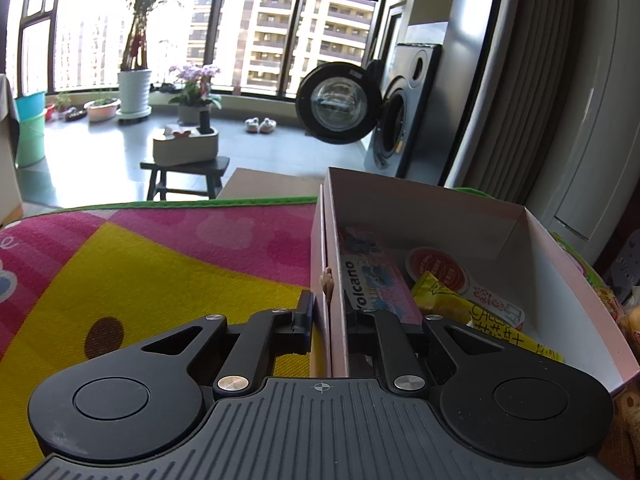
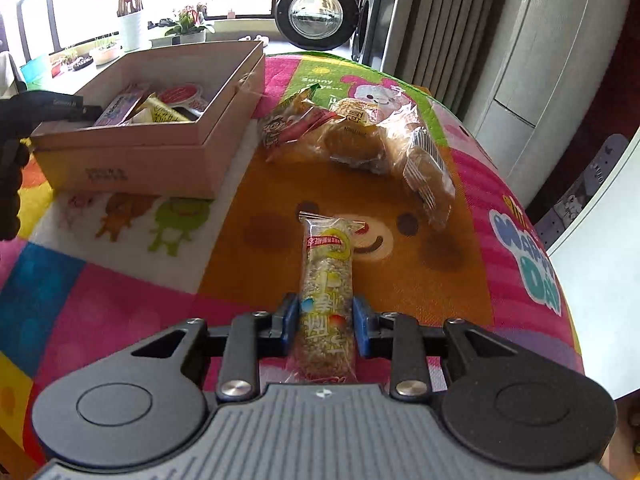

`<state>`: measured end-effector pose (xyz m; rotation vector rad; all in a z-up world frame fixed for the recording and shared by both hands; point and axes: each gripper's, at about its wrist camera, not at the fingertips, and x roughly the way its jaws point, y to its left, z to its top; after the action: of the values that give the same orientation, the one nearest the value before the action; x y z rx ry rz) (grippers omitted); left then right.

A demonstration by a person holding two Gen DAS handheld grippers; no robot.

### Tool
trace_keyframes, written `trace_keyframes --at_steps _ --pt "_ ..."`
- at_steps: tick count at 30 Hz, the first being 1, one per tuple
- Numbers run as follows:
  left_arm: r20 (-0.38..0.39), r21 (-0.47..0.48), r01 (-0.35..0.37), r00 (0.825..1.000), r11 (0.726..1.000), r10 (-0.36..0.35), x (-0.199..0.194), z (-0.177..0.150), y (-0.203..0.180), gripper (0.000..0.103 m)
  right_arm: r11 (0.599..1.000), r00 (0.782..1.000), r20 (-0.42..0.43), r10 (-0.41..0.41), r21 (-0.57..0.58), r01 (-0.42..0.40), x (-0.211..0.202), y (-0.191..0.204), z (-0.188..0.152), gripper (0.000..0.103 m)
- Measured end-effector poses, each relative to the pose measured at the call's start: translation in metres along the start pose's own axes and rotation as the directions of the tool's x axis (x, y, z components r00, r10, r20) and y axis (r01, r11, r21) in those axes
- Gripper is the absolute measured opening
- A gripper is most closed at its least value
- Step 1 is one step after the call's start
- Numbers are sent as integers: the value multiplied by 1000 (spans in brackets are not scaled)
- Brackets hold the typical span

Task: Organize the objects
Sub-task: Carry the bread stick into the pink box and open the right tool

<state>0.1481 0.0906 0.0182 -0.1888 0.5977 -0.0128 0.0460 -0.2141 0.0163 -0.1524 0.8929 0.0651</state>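
Beyond your work surface you see a washing machine (image 1: 394,120) with its round door (image 1: 338,103) swung open. A tall plant in a white pot (image 1: 135,90) stands by the window (image 1: 256,24), with pink orchids (image 1: 196,84) just beside it. A dark stool (image 1: 186,176) carries a pale box (image 1: 186,146), and slippers (image 1: 261,125) lie on the floor.

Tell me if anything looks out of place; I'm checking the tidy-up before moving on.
Yes. Several snacks lie loose on the mat outside the box: the bagged cakes, a crumpled red-yellow packet, and the cereal bar between the right gripper's fingers. The left gripper clamps the box wall.
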Motion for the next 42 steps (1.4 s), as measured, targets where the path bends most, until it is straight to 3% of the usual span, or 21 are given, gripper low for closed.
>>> trace_keyframes --at_steps 8,20,25,37,42 --pt "0 -1 1 1000 1000 -1 0 0 0 13 998 999 44 -7 -58 9 -8 23 -12 30" --pt "0 0 0 1000 1000 0 0 0 0 13 999 998 68 9 -43 -6 9 25 6 33" --pt "-1 -1 3 1000 1000 -3 0 0 -1 13 997 999 47 28 -74 -25 8 32 12 28" --pt "-5 -9 15 1000 1000 -15 0 -2 2 14 985 991 95 96 -151 -81 -68 61 34 28" --pt "-5 -10 16 1000 1000 -16 0 -2 2 14 971 975 198 102 -234 -54 -100 88 66 28"
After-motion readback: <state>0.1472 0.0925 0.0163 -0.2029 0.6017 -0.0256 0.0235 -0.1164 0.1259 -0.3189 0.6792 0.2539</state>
